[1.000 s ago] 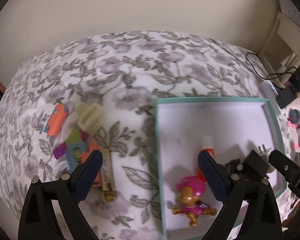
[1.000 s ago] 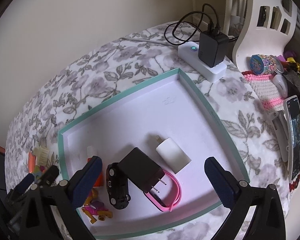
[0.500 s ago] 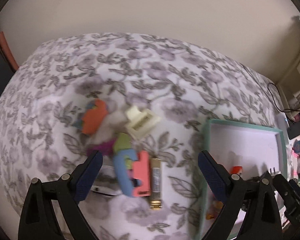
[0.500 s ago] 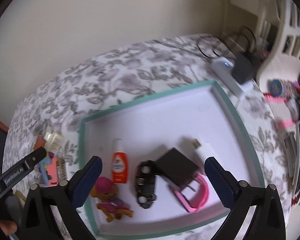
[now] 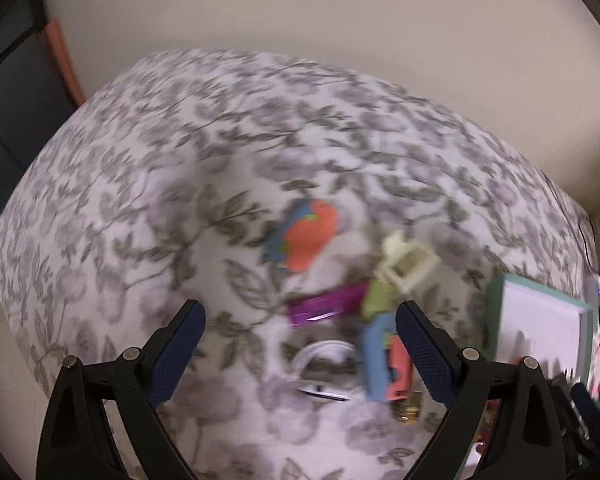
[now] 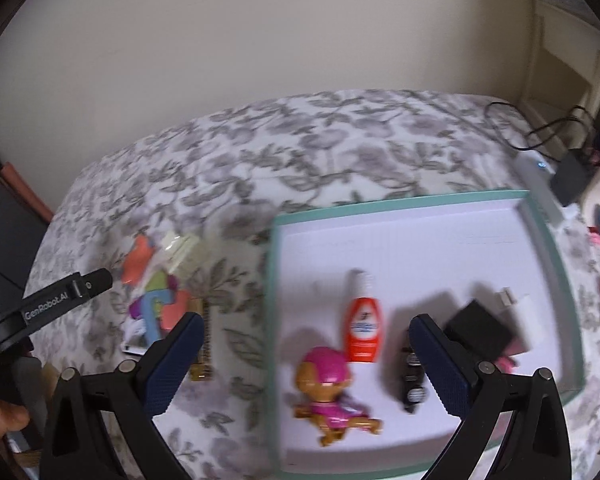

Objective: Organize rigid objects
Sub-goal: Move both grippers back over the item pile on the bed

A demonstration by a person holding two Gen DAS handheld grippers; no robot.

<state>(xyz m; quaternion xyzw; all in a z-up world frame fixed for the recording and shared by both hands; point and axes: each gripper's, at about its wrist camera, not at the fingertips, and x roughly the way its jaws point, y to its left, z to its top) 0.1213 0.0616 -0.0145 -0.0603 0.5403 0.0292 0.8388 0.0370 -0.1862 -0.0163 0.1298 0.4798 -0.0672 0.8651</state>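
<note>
Fingers on both tools are spread wide and grip nothing. The left gripper (image 5: 298, 354) hangs above the loose pile; the right gripper (image 6: 302, 364) hangs above the near-left part of the tray, a person's hand (image 6: 2, 420) visible at the left edge of its view.

Floral tablecloth (image 6: 300, 152): covers the whole work surface, grey leaf print, backed by a plain wall.

Teal-rimmed tray (image 6: 396, 204): sits on the cloth's right side, white floor. Inside it, left to right: pink-helmeted toy figure (image 6: 332, 392) lying flat near the front; red and white bottle (image 6: 362, 328) lying with its cap toward the far rim; small black toy car (image 6: 412, 380); black charger (image 6: 480, 328) overlapping a white plug adapter (image 6: 520, 304), with a pink band (image 6: 506, 362) showing just beneath.

Loose pile, left of the tray, on the cloth: cream block (image 5: 406, 266), orange piece (image 5: 310, 236), purple bar (image 5: 326, 305), green piece (image 5: 376, 296), blue piece (image 5: 374, 360) touching a coral piece (image 5: 400, 372), a white ring-shaped item (image 5: 320, 354), and a brass-coloured bar (image 6: 204, 344). The left view is motion-blurred; finer detail cannot be told.
</note>
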